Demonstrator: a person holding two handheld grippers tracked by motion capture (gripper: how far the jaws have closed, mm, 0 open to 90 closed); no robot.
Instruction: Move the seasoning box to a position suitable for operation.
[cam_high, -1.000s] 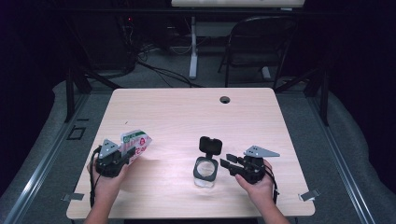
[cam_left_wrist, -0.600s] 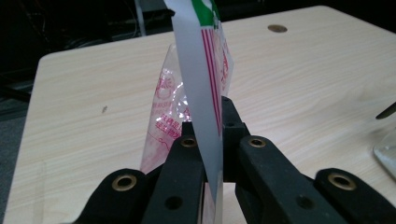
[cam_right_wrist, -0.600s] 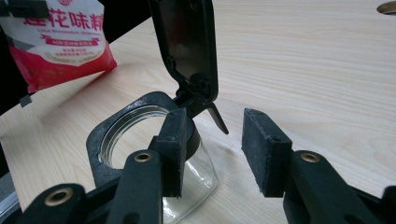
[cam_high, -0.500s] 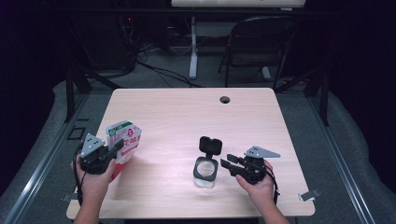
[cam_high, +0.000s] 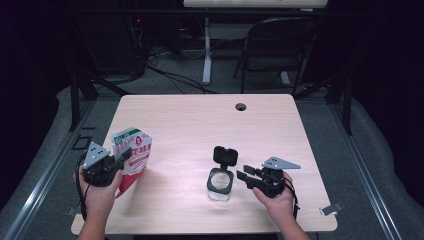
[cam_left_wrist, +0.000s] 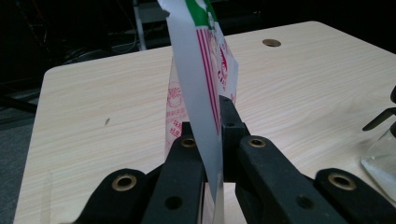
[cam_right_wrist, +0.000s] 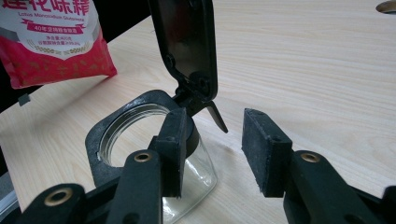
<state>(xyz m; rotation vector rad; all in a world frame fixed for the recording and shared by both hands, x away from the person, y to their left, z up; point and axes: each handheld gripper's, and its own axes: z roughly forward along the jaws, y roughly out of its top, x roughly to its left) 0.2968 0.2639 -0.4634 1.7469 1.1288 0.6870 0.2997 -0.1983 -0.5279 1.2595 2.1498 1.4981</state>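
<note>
At the near left of the desk (cam_high: 200, 115), the left claw (cam_high: 122, 159) was clamped on the edge of a red-and-white packet (cam_high: 132, 150), held upright. Right of it, the right claw (cam_high: 246, 175) stood apart beside the open-lidded glass jar (cam_high: 220, 182). The pouring step seemed in hand; next, the packet likely needed carrying over the jar's mouth.

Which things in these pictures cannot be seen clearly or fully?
- Seasoning pouch: in the high view its lower left part is hidden behind the left tool; in the right gripper view the frame edge cuts off its top.
- Glass jar: whether anything is inside cannot be told; the left gripper view cuts it at the right edge.
- Pouch print: too small to read from above.
</note>
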